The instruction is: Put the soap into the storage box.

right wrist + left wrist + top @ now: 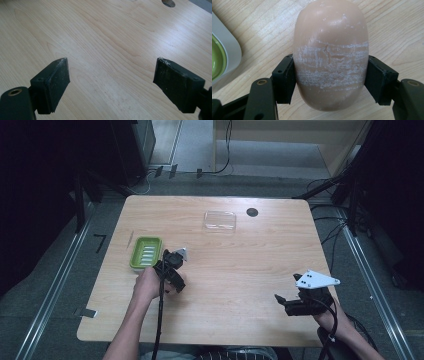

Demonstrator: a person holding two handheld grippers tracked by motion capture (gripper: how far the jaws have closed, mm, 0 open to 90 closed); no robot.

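Left gripper (329, 82) clamps tan soap bar (330, 55) across its middle, beside green soap dish (145, 252) near desk's left edge; likely hard, slick, scuffs easily, grip mid-waist; right gripper (111, 85) wide, empty.

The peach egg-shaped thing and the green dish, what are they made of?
The peach lump looks like a bar of soap: smooth, waxy and matte, with chalky white scuff lines where the left gripper squeezes it. The green dish looks like hard plastic with a pale rim and a ribbed floor, probably a soap dish.
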